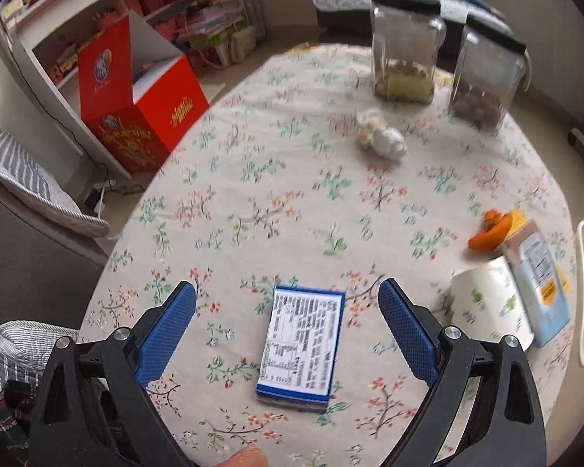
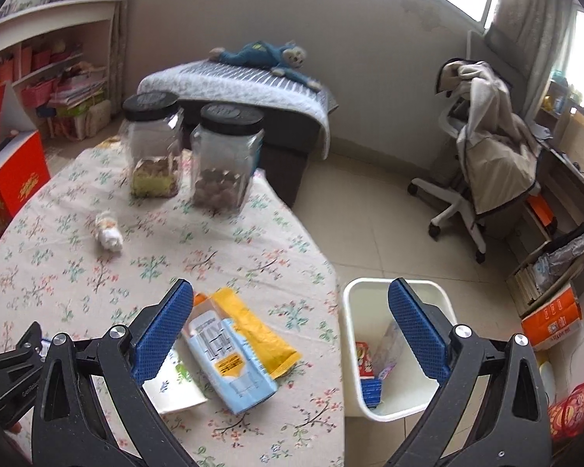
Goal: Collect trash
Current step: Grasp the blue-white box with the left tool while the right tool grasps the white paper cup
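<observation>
Left gripper spread wide, nothing between the pads; the blue box lies flat on the tablecloth directly between and below the fingers, label side up, touching neither. Gripper is tilted down over the near table edge, looking across the table; a fingertip shows at the bottom edge of the left view. Right gripper also spread wide and empty. Its left finger sits above the light-blue pouch, which lies on top of a yellow wrapper and beside a white floral packet, all at the table's right edge; whether the finger touches the pouch can't be told. An orange piece lies just beyond those wrappers. Its right finger hangs over the white bin on the floor just beside the table; bin already holds a red wrapper, a clear wrapper and a small blue item. Right gripper straddles the table edge, angled down. The left gripper's black body shows at the left of the right view, close by. Farther out: crumpled white wad mid-table, well apart from both grippers. Two black-lidded jars at the far edge, side by side. Off the table: red carton by the shelves, office chair with a draped coat.
</observation>
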`<state>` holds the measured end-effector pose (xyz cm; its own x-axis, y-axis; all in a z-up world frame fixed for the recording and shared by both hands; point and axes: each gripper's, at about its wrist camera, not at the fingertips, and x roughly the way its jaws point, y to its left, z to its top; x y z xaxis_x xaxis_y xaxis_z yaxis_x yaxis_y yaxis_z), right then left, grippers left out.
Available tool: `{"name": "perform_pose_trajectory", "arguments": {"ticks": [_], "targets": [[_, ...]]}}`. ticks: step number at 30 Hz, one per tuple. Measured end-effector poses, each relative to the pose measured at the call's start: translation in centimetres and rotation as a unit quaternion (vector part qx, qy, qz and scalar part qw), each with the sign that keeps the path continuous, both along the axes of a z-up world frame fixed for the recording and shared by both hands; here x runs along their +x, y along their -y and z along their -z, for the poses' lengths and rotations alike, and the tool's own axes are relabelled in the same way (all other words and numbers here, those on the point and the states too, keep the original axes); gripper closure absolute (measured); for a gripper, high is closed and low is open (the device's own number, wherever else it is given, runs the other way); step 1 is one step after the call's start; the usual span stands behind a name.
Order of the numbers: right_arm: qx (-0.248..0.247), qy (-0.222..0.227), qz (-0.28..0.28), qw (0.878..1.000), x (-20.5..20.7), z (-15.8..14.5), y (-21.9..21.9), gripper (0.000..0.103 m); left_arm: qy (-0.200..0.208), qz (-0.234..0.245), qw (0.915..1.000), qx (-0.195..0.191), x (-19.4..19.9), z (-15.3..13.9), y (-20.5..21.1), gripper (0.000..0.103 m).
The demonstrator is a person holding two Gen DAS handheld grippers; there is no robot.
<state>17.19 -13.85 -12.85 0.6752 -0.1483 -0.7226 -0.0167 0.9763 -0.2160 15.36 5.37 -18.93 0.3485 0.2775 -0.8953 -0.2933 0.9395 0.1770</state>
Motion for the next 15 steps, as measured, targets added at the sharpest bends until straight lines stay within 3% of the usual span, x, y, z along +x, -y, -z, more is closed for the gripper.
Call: {"name": "perform_pose_trajectory", "arguments": {"ticks": [3, 6, 10, 11, 12, 15], "targets": [[0.031, -0.087, -0.036, 0.995, 1.0, 2.6, -1.6, 0.007, -0.072, 0.016, 0.9959, -0.052, -0.2, 3.1, -1.6, 0.011], [0.059, -0.162, -0.055, 0.983, 1.5, 5.0, -2.8, 0.007, -0.107, 0.034, 0.9913, -0.070, -0.3, 4.9, -2.0, 0.011], [0.072, -0.206, -0.068, 0.973, 1.5, 6.7, -3.8, 0.007, -0.128, 0.046, 0.9859, -0.097, -0.4, 6.6, -1.9, 0.012], [0.073, -0.211, -0.070, 0.972, 1.6, 6.9, -4.0, 0.007, -0.133, 0.048, 0.9844, -0.105, -0.5, 7.1, -2.0, 0.016], [0.076, -0.218, -0.070, 0.970, 1.6, 7.1, -4.1, 0.007, -0.139, 0.052, 0.9824, -0.113, -0.6, 7.6, -2.1, 0.031], [0.086, -0.240, -0.074, 0.964, 2.1, 8.0, -4.6, 0.007, -0.122, 0.059, 0.9833, -0.122, -1.1, 6.9, -2.5, 0.048]]}}
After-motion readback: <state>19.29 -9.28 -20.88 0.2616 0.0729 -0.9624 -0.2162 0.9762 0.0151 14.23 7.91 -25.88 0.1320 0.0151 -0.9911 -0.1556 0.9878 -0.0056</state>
